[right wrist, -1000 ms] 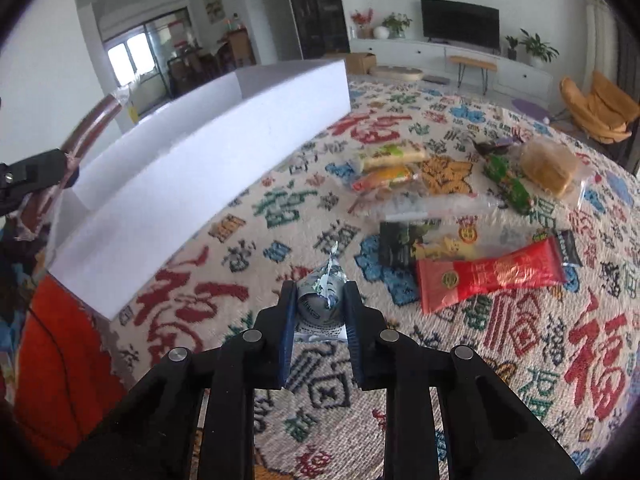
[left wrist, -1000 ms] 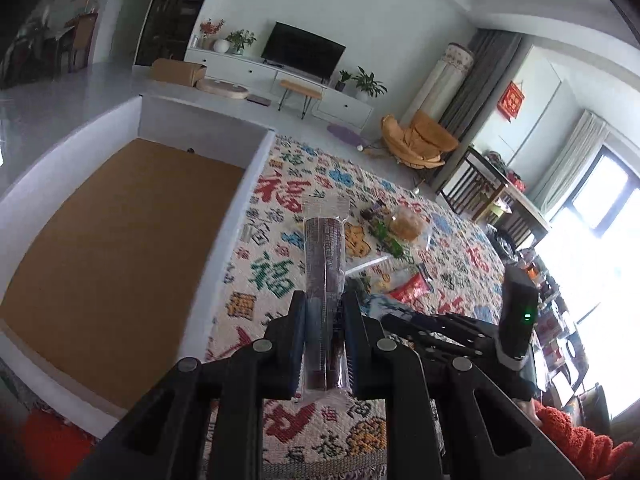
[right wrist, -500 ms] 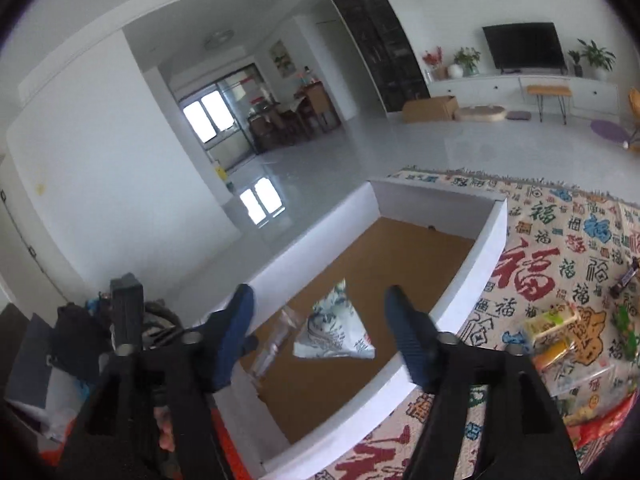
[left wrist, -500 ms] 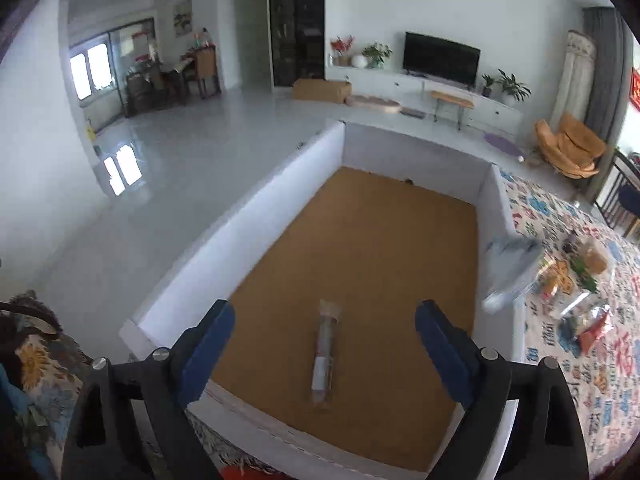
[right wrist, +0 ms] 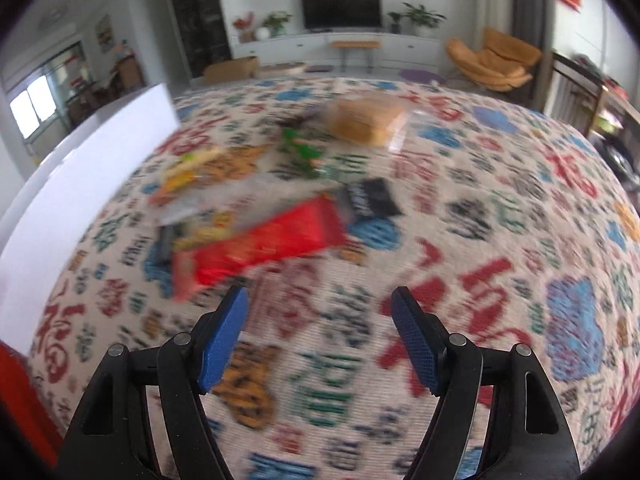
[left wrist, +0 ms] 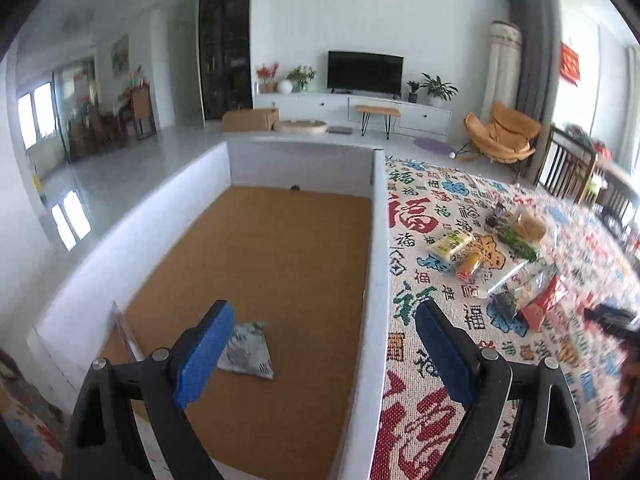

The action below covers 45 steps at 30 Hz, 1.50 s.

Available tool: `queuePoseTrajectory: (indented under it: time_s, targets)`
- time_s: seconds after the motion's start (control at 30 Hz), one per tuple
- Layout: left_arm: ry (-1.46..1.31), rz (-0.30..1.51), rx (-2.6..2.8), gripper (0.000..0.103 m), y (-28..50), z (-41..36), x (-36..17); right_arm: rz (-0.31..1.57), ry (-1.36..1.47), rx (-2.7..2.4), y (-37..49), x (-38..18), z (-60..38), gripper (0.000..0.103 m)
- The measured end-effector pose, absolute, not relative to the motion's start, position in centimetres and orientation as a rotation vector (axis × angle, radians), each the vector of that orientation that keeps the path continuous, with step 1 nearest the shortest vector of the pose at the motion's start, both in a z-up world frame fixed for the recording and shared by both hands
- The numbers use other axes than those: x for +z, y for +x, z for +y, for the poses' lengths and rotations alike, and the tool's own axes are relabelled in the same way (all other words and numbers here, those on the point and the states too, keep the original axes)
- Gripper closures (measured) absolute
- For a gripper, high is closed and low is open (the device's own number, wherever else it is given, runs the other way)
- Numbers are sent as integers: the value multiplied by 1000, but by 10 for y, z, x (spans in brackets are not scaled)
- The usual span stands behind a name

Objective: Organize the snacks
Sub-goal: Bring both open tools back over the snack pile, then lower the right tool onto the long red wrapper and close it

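Observation:
A white-walled box (left wrist: 378, 248) with a brown floor stands left of the patterned tablecloth (left wrist: 440, 412). A grey-white snack pouch (left wrist: 248, 352) lies on its floor near the front. A clear wrapped stick (left wrist: 127, 336) leans in the front left corner. My left gripper (left wrist: 320, 344) is open and empty above the box's right wall. My right gripper (right wrist: 320, 340) is open and empty over the cloth, just short of a red snack packet (right wrist: 264, 244). More snacks lie beyond: a black packet (right wrist: 370, 198), a green packet (right wrist: 302, 152), a bread bag (right wrist: 366, 120).
The box's white wall (right wrist: 80, 168) shows at the left of the right wrist view. A pile of snacks (left wrist: 500, 264) lies on the cloth right of the box. The right gripper's dark body (left wrist: 612, 320) shows at the right edge. The right wrist view is motion-blurred.
Both grippers have let go of their snacks into the box. The left one has shifted right over the box wall. The right one has swung back over the cloth toward the snack pile.

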<state>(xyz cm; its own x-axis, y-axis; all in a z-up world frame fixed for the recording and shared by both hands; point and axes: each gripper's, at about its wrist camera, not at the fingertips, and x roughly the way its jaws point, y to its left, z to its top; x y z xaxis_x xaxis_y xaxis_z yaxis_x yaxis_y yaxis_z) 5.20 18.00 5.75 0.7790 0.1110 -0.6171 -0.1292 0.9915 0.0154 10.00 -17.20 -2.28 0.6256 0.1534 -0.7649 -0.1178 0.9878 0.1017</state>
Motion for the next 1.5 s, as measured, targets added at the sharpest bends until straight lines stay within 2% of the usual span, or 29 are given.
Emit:
queuePoseTrajectory:
  time_s: [0.1, 0.23, 0.33, 0.37, 0.5, 0.63, 0.77, 0.93, 1.13, 1.5]
  targets:
    - [8, 653, 113, 12, 54, 157, 60, 874, 97, 48, 94, -30, -224, 26]
    - [-50, 680, 141, 12, 59, 162, 58, 857, 78, -30, 92, -38, -244, 26]
    - [-116, 598, 189, 12, 42, 162, 69, 906, 53, -54, 101, -53, -241, 26]
    - [-102, 548, 195, 12, 35, 155, 78, 908, 40, -60, 102, -54, -240, 21]
    - [-45, 408, 101, 0, 16, 112, 108, 919, 48, -78, 105, -56, -245, 16]
    - [-85, 463, -110, 0, 14, 68, 119, 919, 44, -85, 106, -60, -245, 15]
    - [-145, 692, -290, 0, 37, 17, 75, 918, 49, -85, 105, -61, -245, 14]
    - [16, 953, -226, 1, 84, -22, -19, 919, 49, -86, 106, -60, -246, 14]
    - [57, 946, -75, 1, 112, -10, -55, 918, 49, -91, 106, -61, -247, 14]
    - [25, 938, -51, 0, 124, 7, -72, 919, 50, -92, 106, -61, -247, 13]
